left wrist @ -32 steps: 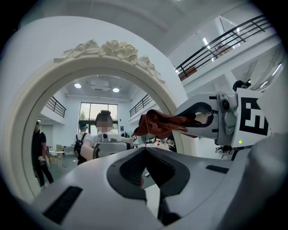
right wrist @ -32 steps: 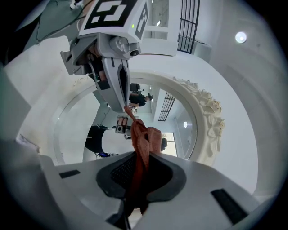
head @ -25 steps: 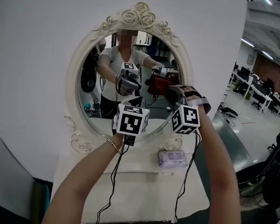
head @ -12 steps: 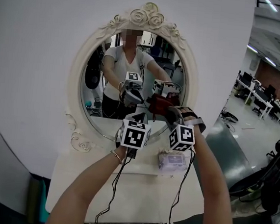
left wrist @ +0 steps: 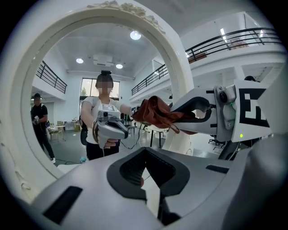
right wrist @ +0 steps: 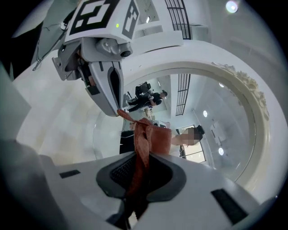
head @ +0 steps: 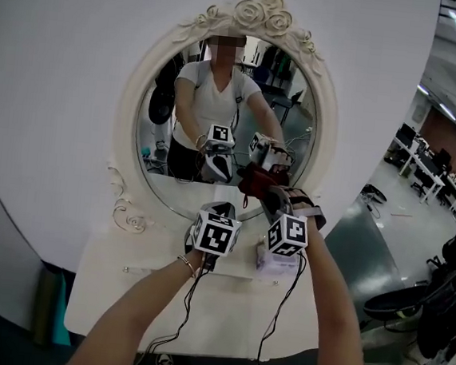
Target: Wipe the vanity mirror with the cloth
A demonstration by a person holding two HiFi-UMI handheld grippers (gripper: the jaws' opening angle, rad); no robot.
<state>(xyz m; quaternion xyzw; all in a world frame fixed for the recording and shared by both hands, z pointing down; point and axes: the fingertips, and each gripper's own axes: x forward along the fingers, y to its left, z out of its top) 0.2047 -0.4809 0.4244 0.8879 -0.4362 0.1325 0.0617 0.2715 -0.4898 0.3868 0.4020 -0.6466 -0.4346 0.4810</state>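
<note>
An oval vanity mirror in an ornate white frame stands on a white vanity table. My right gripper is shut on a reddish-brown cloth, which it holds against the lower right of the glass. In the right gripper view the cloth runs up out of the closed right gripper to the glass. My left gripper hovers just left of it, near the lower rim. That left gripper is shut and holds nothing. From there the cloth shows bunched at the right gripper's fingers.
A pack of wipes lies on the table below my right gripper, partly hidden. Cables hang from both grippers over the tabletop. A white wall backs the mirror. An open office with desks lies to the right.
The right gripper has carried the cloth from the middle right of the glass down toward its lower edge. The left gripper stayed beside it, and my view has shifted.
</note>
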